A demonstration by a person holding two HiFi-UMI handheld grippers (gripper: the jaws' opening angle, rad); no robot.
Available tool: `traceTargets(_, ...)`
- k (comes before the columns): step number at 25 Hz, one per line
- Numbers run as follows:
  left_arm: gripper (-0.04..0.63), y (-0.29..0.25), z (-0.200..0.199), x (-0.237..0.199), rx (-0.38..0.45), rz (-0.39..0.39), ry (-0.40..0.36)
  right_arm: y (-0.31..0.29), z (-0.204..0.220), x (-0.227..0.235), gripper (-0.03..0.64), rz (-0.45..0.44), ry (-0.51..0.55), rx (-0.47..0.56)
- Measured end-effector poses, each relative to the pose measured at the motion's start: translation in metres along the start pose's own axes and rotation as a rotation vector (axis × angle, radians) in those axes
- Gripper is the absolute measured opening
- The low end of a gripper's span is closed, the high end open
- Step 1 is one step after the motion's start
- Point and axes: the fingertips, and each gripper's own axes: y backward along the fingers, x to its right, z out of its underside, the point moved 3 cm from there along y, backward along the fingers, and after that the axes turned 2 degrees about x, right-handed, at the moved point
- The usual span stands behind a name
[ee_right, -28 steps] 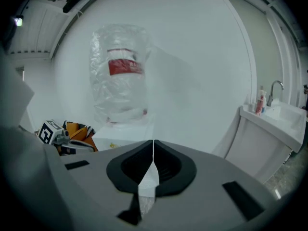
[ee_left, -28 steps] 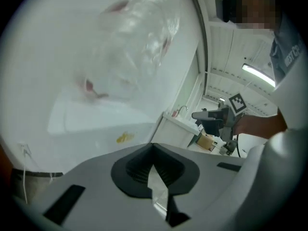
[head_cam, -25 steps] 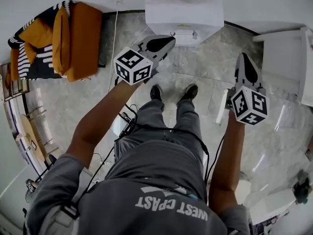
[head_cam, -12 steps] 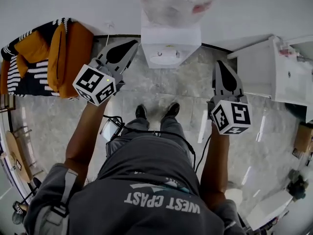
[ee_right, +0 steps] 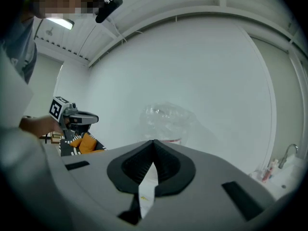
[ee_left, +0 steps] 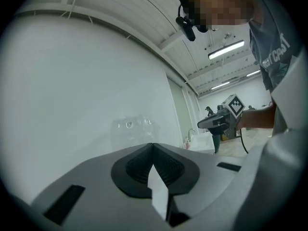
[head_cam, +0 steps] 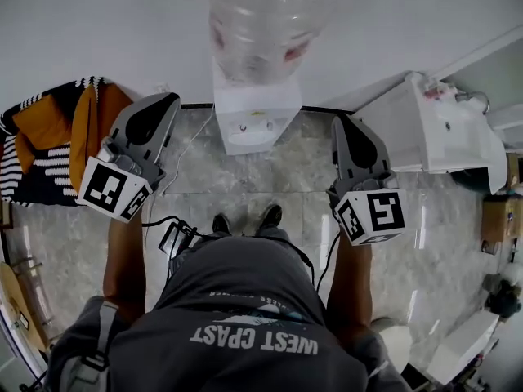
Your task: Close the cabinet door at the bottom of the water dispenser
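Note:
The white water dispenser (head_cam: 255, 119) stands against the wall at top centre, a clear bottle (head_cam: 263, 24) on top. From above, its bottom cabinet door is hidden by the body. My left gripper (head_cam: 161, 102) is held up to the dispenser's left and my right gripper (head_cam: 344, 123) to its right, both well clear of it. Each is shut with nothing between the jaws. In the left gripper view the shut left gripper (ee_left: 153, 144) faces the wall, the bottle (ee_left: 134, 128) faint beyond. The right gripper (ee_right: 154, 141) looks level at the bottle (ee_right: 168, 119).
An orange armchair with a striped throw (head_cam: 69, 133) sits at the left. A white sink unit (head_cam: 437, 125) stands at the right. A cable (head_cam: 193, 141) runs along the marble floor. The person's feet (head_cam: 245, 219) are a step from the dispenser.
Both grippers have risen, shut throughout. The head view has lifted too, so the dispenser looks smaller and its bottle has come fully into sight.

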Motion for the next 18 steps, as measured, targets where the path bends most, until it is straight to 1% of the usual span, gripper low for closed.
traceTargets(3,0.015,0.011,-0.017,-0.002,0.020,-0.003,-0.037,0.005,-0.016,-0.004,0.028,-0.003,0.012,0.022)
traceTargets(7,0.015,0.025,-0.027,-0.005,0.041,-0.012,-0.047,0.010,-0.025,-0.008,0.028,0.010,0.013,0.031)
traceTargets(18,0.015,0.044,-0.023,-0.004,0.037,-0.020,-0.043,0.017,-0.033,-0.015,0.026,0.033,0.041,0.020)
